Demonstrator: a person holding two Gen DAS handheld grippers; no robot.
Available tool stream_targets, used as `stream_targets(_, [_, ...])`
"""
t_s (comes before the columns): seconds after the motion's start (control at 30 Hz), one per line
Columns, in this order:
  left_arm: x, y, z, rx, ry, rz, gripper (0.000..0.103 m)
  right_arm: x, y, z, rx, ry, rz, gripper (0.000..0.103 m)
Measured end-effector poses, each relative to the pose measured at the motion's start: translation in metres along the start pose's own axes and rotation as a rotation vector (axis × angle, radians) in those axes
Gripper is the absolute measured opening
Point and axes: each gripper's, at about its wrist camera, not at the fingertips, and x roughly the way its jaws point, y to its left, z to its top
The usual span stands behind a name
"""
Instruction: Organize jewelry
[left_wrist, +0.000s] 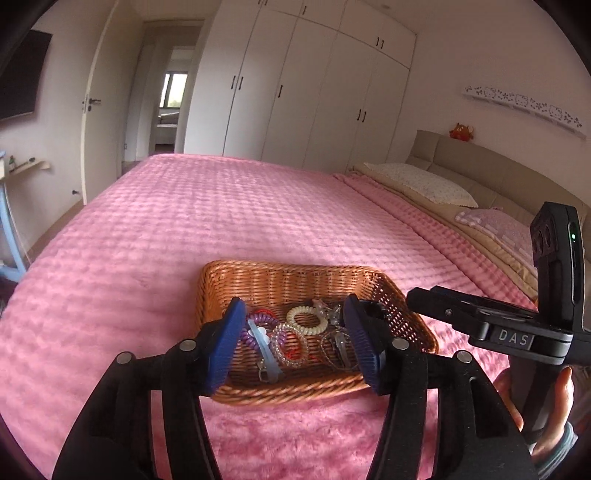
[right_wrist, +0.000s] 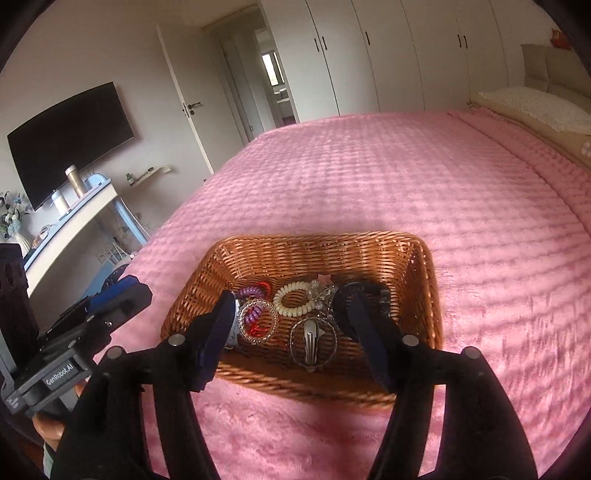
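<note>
A brown wicker basket (left_wrist: 284, 275) (right_wrist: 314, 247) sits on the pink bedspread. Inside lie several hair ties and jewelry pieces: a cream coil tie (left_wrist: 306, 320) (right_wrist: 293, 299), a purple coil tie (left_wrist: 255, 325) (right_wrist: 249, 291), a clear beaded bracelet (left_wrist: 290, 345) (right_wrist: 257, 321), a light blue clip (left_wrist: 264, 347), and a silver clip inside a thin ring (right_wrist: 312, 343). My left gripper (left_wrist: 293, 345) is open and empty over the basket's near rim. My right gripper (right_wrist: 291, 332) is open and empty, also above the near rim.
The pink bedspread (left_wrist: 221, 221) (right_wrist: 406, 177) stretches far behind the basket. Pillows (left_wrist: 421, 182) and a headboard lie at the right. The other gripper's body shows at the right edge of the left view (left_wrist: 517, 325) and at the left of the right view (right_wrist: 74, 347).
</note>
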Motion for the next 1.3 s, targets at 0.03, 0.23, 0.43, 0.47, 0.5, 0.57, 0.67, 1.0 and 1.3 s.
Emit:
stream_targets(0.03, [-0.011, -0.003, -0.003, 0.002, -0.016, 0.008, 0.062, -0.013, 0.004, -0.006, -0.01, -0.021, 0.0, 0.066])
stream_targets(0.23, [-0.068, -0.02, -0.035, 0.021, -0.1, 0.079, 0.077, -0.075, 0.024, -0.054, -0.108, -0.184, -0.086, 0.075])
stream_targets(0.43, [-0.091, -0.032, -0.084, 0.078, -0.179, 0.263, 0.081, -0.094, 0.02, -0.102, -0.115, -0.282, -0.138, 0.08])
stream_targets(0.47, [-0.094, -0.033, -0.09, 0.084, -0.191, 0.283, 0.081, -0.096, 0.019, -0.109, -0.125, -0.294, -0.159, 0.08])
stream_targets(0.5, [-0.096, -0.034, -0.098, 0.09, -0.208, 0.303, 0.081, -0.096, 0.02, -0.114, -0.137, -0.304, -0.181, 0.08])
stream_targets(0.57, [-0.101, -0.031, -0.105, 0.082, -0.225, 0.32, 0.081, -0.094, 0.023, -0.124, -0.165, -0.315, -0.206, 0.08])
stream_targets(0.67, [-0.104, -0.03, -0.114, 0.065, -0.236, 0.323, 0.082, -0.091, 0.025, -0.134, -0.181, -0.322, -0.22, 0.08])
stream_targets(1.0, [-0.106, -0.022, -0.131, 0.037, -0.269, 0.351, 0.084, -0.089, 0.024, -0.148, -0.173, -0.35, -0.246, 0.083])
stream_targets(1.3, [-0.112, -0.036, -0.132, 0.094, -0.31, 0.372, 0.09, -0.092, 0.031, -0.15, -0.199, -0.363, -0.257, 0.084])
